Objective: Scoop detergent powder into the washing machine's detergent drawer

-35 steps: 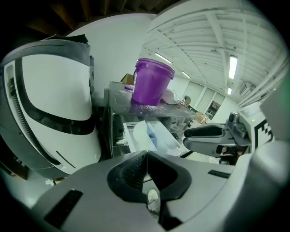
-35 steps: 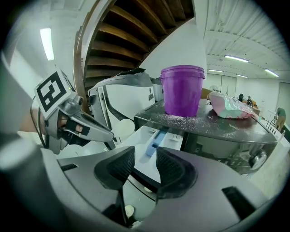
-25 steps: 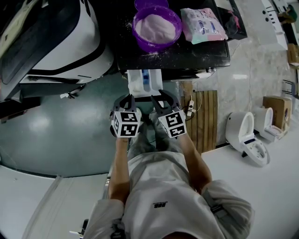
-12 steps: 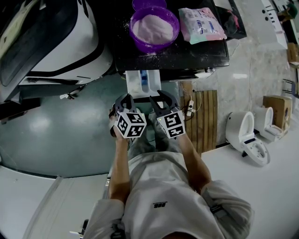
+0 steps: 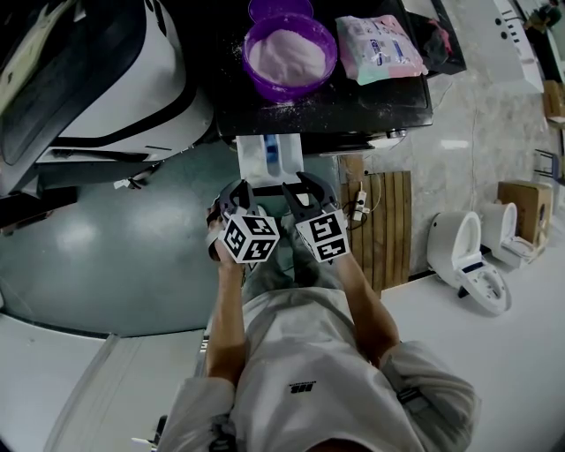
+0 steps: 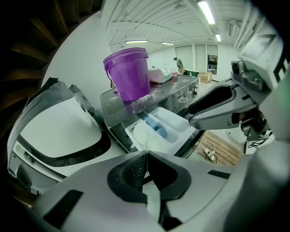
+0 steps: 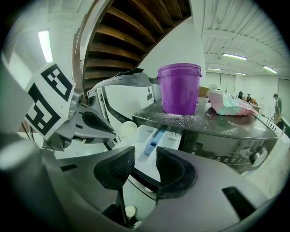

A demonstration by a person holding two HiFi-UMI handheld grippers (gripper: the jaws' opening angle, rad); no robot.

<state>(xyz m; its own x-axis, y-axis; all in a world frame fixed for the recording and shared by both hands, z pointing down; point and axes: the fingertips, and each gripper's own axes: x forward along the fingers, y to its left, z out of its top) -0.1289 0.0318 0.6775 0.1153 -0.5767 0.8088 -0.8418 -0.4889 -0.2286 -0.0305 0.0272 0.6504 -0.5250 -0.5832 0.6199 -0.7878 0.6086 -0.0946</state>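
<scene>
A purple bucket (image 5: 291,55) of pale detergent powder stands on the dark washing machine top (image 5: 353,101), with a pink and green detergent bag (image 5: 381,46) beside it. Below, the white detergent drawer (image 5: 256,154) is pulled out; it has a blue insert. My left gripper (image 5: 237,196) is shut on the handle of a white scoop (image 6: 144,135), whose round bowl hangs over the drawer (image 6: 179,124). The scoop (image 7: 128,129) also shows in the right gripper view. My right gripper (image 5: 305,188) is just right of it, open and holding nothing, pointing at the drawer (image 7: 147,140).
The machine's big white door (image 5: 106,79) stands open at the left. Spilled powder dusts the top round the bucket (image 7: 180,88). A wooden slatted mat (image 5: 388,221), white toilets (image 5: 463,260) and a cardboard box (image 5: 523,207) lie to the right. A second purple container (image 5: 281,7) sits behind the bucket.
My left gripper has rolled about its axis, its marker cube turning, with the scoop still held over the drawer. The right gripper has stayed nearly where it was.
</scene>
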